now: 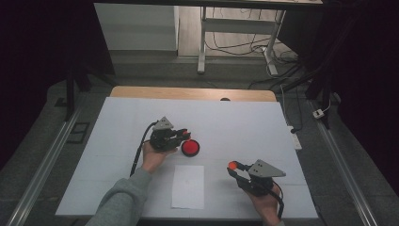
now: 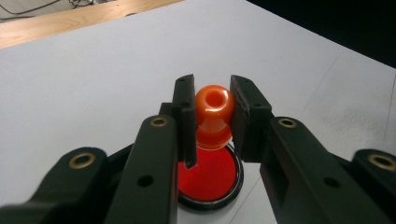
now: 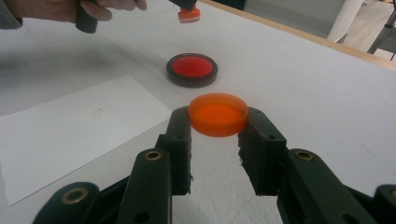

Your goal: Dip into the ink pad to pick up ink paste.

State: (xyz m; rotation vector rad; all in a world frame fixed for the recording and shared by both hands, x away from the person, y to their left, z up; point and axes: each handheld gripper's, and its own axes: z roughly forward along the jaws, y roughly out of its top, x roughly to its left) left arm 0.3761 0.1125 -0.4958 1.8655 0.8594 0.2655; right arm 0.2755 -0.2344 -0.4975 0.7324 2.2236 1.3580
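An orange stamp [image 2: 214,109] with a round knob handle is clamped between the jaws of my left gripper [image 2: 212,122]. It hangs just above a round red ink pad [image 2: 210,179] in a black case. In the high view the left gripper [image 1: 184,135] sits mid-table, with the ink pad [image 1: 190,148] right beside its tips. My right gripper [image 3: 218,121] is shut on a flat orange lid [image 3: 218,113], held level above the table. The right gripper [image 1: 234,168] stands at the front right. Beyond the lid lie the ink pad [image 3: 192,69] and the stamp [image 3: 188,14].
A white sheet of paper [image 1: 188,186] lies flat near the front edge, between the two hands. The white table cover [image 1: 244,122] ends at a wooden strip [image 1: 193,92] at the back. The person's left hand [image 3: 70,9] is at the top left of the right gripper view.
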